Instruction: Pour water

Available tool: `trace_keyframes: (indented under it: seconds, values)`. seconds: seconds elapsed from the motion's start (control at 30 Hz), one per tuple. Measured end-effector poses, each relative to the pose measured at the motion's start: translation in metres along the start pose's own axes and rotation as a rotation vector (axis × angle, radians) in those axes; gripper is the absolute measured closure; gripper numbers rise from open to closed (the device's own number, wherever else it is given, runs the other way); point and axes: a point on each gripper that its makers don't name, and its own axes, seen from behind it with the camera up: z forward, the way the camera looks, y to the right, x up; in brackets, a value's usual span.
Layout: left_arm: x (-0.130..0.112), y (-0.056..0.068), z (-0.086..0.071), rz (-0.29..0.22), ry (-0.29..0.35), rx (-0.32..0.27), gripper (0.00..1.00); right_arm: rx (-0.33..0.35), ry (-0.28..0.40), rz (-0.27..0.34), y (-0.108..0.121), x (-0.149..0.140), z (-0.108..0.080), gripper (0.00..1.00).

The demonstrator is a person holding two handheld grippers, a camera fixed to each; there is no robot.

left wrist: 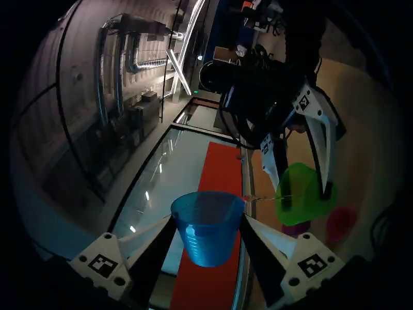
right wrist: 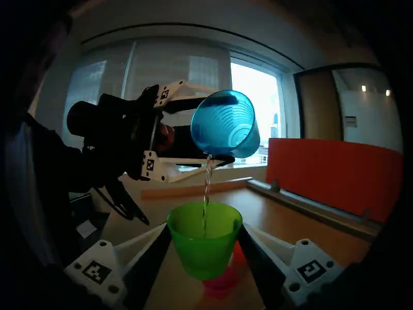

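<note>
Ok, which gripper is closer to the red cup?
Right. The right gripper holds the green cup close by the red cup; the left gripper tips the blue cup higher up.

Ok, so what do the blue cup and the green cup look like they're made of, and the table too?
Blue cup: likely translucent plastic, glossy; light glows through its ribbed wall.
Green cup: also looks like translucent plastic, smooth; its thin wall glows with light.
Table: wood or wood-look laminate, matte brown; too blurred to tell which.
</note>
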Motion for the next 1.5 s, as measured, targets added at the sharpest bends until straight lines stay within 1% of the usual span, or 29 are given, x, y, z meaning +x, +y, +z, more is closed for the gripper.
trace_keyframes:
  seconds: [0.2,0.7,1.27,1.5]
  values:
    - [0.0004,-0.0014,0.0008,0.017,0.000,0.005,0.15,-0.001,0.000,0.002,-0.0004,0.0010,0.0001,0.11]
    - [0.0001,0.0018,0.0055,0.055,-0.001,0.008,0.16,-0.004,-0.003,-0.002,0.0012,-0.0003,-0.0007,0.11]
    - [-0.0014,0.0018,0.0051,0.119,-0.022,0.010,0.15,-0.006,-0.005,-0.007,0.0005,0.0007,-0.0009,0.11]
    - [0.0007,0.0017,0.0044,0.130,-0.022,0.012,0.16,-0.001,-0.007,-0.019,-0.0015,0.0007,-0.0010,0.11]
